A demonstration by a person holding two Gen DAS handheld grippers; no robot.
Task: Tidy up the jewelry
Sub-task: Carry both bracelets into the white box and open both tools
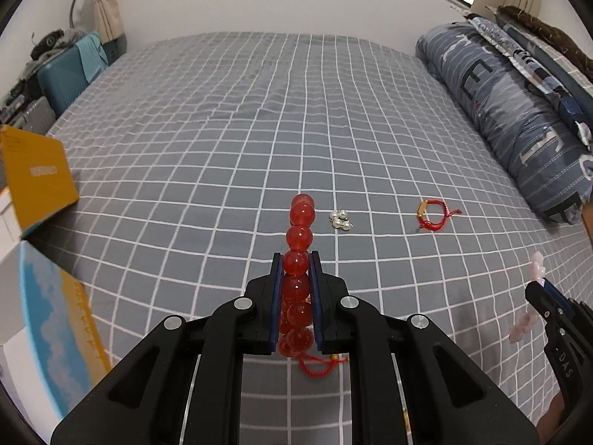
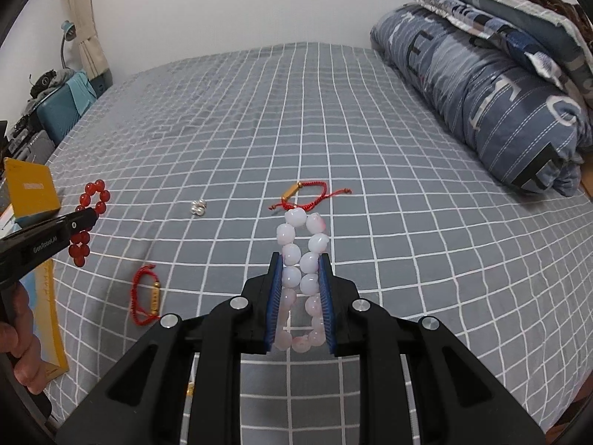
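Note:
My left gripper is shut on a red bead bracelet, held edge-on above the grey checked bed sheet; the same bracelet shows at the left of the right wrist view. My right gripper is shut on a pale pink bead bracelet, its loop squeezed between the blue pads. On the sheet lie a cluster of pearl beads, a red cord bracelet with a gold tube, and a second red cord bracelet.
A yellow box and a blue-and-yellow box lid sit at the bed's left edge. A rolled blue-grey quilt lies along the right side. A teal suitcase stands beyond the far left corner. A hand grips the left tool.

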